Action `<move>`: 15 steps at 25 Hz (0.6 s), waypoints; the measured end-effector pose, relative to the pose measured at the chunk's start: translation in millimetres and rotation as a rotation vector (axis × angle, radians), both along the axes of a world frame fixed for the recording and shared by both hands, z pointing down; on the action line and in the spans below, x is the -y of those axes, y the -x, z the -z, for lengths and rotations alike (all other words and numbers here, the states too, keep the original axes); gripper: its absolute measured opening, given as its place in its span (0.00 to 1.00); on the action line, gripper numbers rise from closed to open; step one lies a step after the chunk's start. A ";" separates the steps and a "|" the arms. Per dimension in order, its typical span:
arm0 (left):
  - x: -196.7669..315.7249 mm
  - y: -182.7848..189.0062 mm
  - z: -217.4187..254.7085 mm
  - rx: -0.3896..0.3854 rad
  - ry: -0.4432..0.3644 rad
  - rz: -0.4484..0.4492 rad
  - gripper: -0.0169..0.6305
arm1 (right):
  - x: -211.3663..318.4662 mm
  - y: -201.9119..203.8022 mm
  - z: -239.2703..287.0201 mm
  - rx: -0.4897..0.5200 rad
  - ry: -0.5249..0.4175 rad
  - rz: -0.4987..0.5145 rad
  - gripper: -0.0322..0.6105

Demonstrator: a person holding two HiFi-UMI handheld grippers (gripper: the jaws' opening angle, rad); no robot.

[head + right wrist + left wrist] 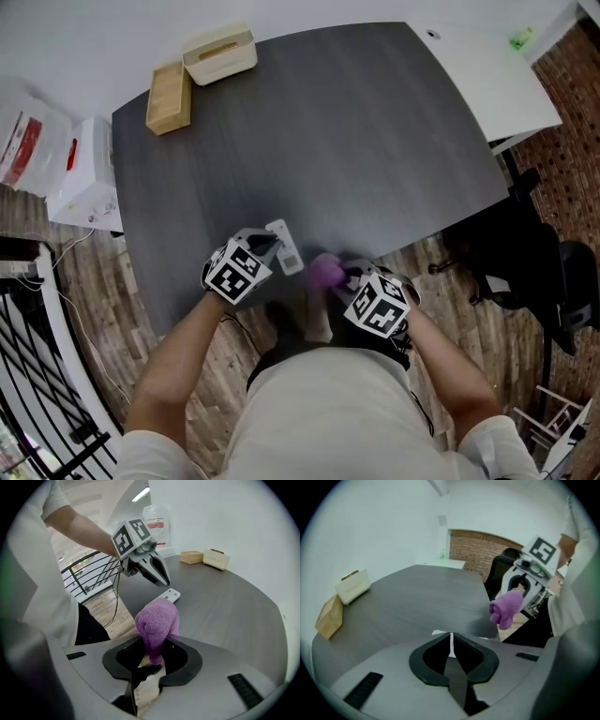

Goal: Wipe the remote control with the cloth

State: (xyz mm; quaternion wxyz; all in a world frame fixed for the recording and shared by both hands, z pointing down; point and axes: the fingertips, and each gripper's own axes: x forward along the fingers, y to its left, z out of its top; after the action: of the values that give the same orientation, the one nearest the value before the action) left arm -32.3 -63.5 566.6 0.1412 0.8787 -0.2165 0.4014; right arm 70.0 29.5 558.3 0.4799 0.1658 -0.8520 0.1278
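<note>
A white remote control [284,246] lies on the dark grey table [356,141] near its front edge. My left gripper [271,249] is shut, and its closed tips rest against the remote [437,633]; only a thin white strip of it shows through the slit between the jaws. My right gripper [346,278] is shut on a bunched purple cloth [324,271]. The cloth [157,620] sticks up out of the jaws and hangs just right of the remote [169,594], a little apart from it. In the right gripper view the left gripper [164,580] points down at the remote.
A wooden box [170,97] and a cream box [219,54] sit at the table's far left corner. A white table [487,75] adjoins on the right, with a black chair [525,253] below it. White cartons [84,173] and a railing stand on the left.
</note>
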 end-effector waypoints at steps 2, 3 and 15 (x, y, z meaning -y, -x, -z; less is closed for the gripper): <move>-3.1 0.5 7.7 0.007 -0.029 -0.142 0.07 | 0.3 -5.1 0.3 -0.004 -0.004 -0.016 0.22; -6.9 0.6 8.2 0.036 -0.047 -0.235 0.18 | 0.0 -7.2 0.3 -0.005 -0.004 -0.024 0.22; -41.9 -4.6 -47.4 0.596 -0.309 -1.321 0.46 | -9.4 -25.1 0.9 -0.010 0.004 -0.094 0.22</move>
State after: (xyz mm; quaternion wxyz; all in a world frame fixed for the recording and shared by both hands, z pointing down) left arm -27.7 -21.7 613.9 -0.3198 0.6895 0.2741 0.5893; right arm 95.0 38.9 557.3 0.4780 0.2056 -0.8405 0.1510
